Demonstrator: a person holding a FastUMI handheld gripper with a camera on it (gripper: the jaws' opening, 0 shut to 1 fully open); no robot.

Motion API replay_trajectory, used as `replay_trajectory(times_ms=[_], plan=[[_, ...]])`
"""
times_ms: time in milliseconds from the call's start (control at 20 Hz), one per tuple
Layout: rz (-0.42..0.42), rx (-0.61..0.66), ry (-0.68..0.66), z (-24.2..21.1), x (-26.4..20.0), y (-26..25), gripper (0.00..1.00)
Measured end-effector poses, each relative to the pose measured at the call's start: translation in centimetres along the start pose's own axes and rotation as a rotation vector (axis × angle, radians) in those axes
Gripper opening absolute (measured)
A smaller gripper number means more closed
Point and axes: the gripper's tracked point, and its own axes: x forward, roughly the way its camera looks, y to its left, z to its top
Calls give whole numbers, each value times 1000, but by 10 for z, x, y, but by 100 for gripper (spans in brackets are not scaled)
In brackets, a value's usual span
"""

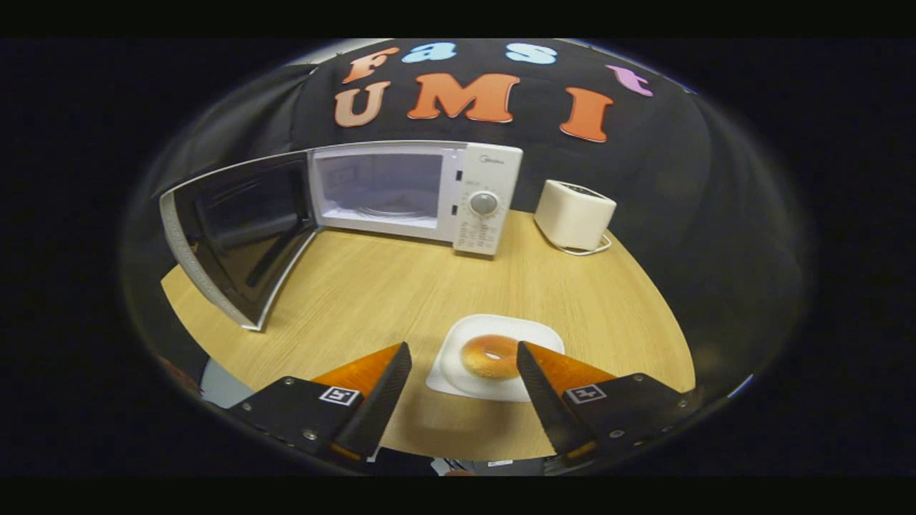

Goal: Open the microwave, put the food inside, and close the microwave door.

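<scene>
A pale wood-grain table carries a white microwave at upper centre, its dark glass door swung wide toward the upper left, the cavity lit and bare. To its right stands a rounded cream toaster with a white cord. At lower centre a glossy bagel lies on a white, soft-cornered plate. The claw hovers above with wedge-shaped fingers spread wide, gripping nothing, the plate between their tips.
</scene>
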Motion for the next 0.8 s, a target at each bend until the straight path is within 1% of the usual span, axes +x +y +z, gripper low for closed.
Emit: replay_trajectory(times_ms=[50,150,400,500,650,700,750,800], plan=[[-3,24,15,-3,8,-5,92],[-7,60,34,-7,21,-14,94],[1,97,78,-28,46,-26,94],[21,125,89,-31,52,-22,95],[33,122,127,-42,62,-16,95],[25,104,100,-37,64,-17,94],[32,99,119,-40,65,-15,94],[33,104,106,-37,63,-15,94]])
